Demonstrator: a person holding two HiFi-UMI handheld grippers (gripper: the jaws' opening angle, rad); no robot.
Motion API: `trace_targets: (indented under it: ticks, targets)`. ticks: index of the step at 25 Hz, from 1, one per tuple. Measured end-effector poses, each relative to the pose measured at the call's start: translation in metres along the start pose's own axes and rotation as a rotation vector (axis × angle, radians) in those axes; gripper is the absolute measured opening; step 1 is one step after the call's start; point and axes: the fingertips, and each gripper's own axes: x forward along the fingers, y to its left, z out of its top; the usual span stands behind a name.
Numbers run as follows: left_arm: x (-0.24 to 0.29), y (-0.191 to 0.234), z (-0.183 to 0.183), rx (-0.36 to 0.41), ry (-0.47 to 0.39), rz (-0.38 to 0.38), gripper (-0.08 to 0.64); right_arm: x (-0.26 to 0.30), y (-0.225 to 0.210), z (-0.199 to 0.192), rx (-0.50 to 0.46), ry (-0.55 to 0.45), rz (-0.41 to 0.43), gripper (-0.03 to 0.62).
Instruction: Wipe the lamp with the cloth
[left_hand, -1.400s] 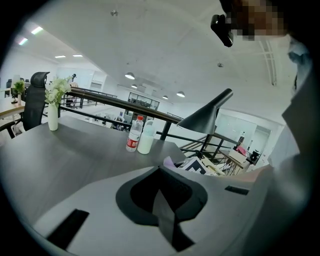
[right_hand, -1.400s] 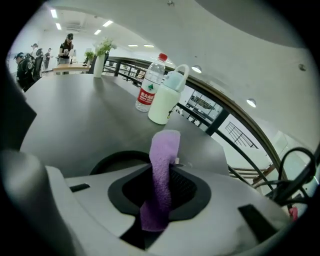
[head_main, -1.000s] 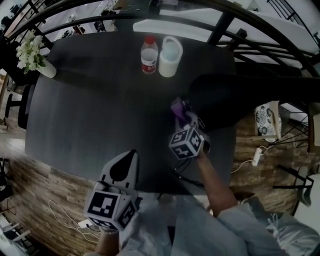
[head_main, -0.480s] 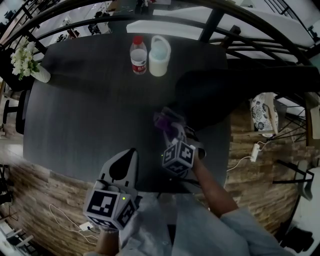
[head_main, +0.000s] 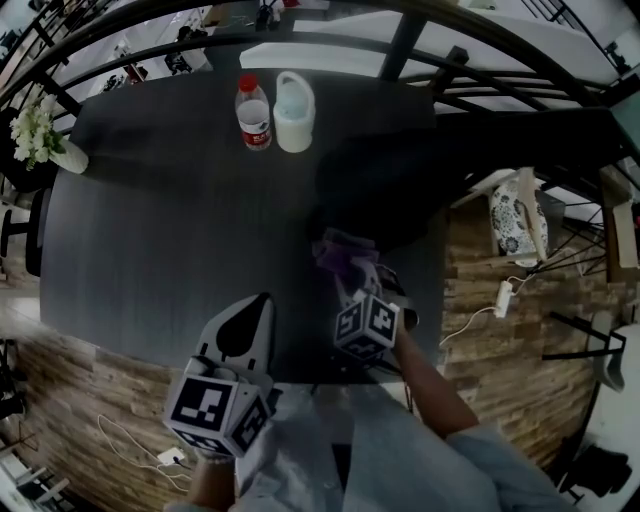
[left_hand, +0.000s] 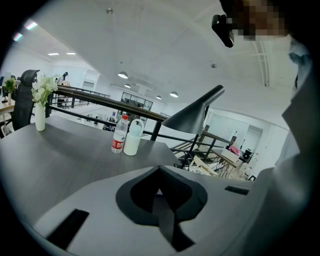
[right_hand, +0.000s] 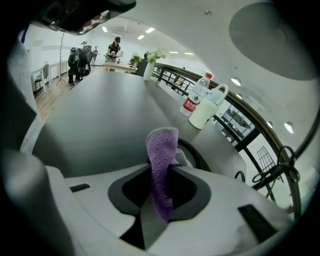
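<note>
The black lamp (head_main: 388, 185) stands at the table's right side, its cone shade (left_hand: 192, 116) dark from above. In the right gripper view the shade's underside (right_hand: 274, 39) hangs high at the upper right. My right gripper (head_main: 350, 275) is shut on a purple cloth (head_main: 340, 252), just in front of the shade. The cloth (right_hand: 161, 165) sticks up out of the closed jaws (right_hand: 162, 186). My left gripper (head_main: 257, 308) hovers over the table's near edge, shut with nothing in it (left_hand: 160, 189).
A water bottle (head_main: 253, 100) and a white jug (head_main: 293, 100) stand at the far edge of the dark table (head_main: 150, 230). A vase of white flowers (head_main: 40, 140) sits at the far left corner. Railings and a drop lie beyond the table.
My right gripper has drawn back toward the near edge with the cloth, away from the lamp shade. The left gripper has stayed in place.
</note>
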Motion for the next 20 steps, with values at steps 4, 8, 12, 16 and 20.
trace_targets:
  ticks: [4,8,12,16,20]
  targets:
    - [0.004,-0.008,0.001,0.009,0.012,-0.010,0.005,-0.009,-0.015,-0.024,0.068,0.029,-0.026,0.089]
    - [0.009,-0.018,0.003,0.018,-0.002,-0.021,0.005,-0.018,-0.033,-0.048,0.143,0.055,-0.061,0.089]
    - [0.010,-0.025,0.004,0.030,0.005,-0.028,0.005,-0.028,-0.049,-0.066,0.226,0.067,-0.105,0.089]
    - [0.010,-0.031,0.006,0.047,-0.014,-0.043,0.005,-0.040,-0.059,-0.072,0.296,0.055,-0.139,0.089]
    - [0.010,-0.039,0.009,0.058,-0.018,-0.057,0.005,-0.060,-0.069,-0.080,0.386,0.034,-0.178,0.089]
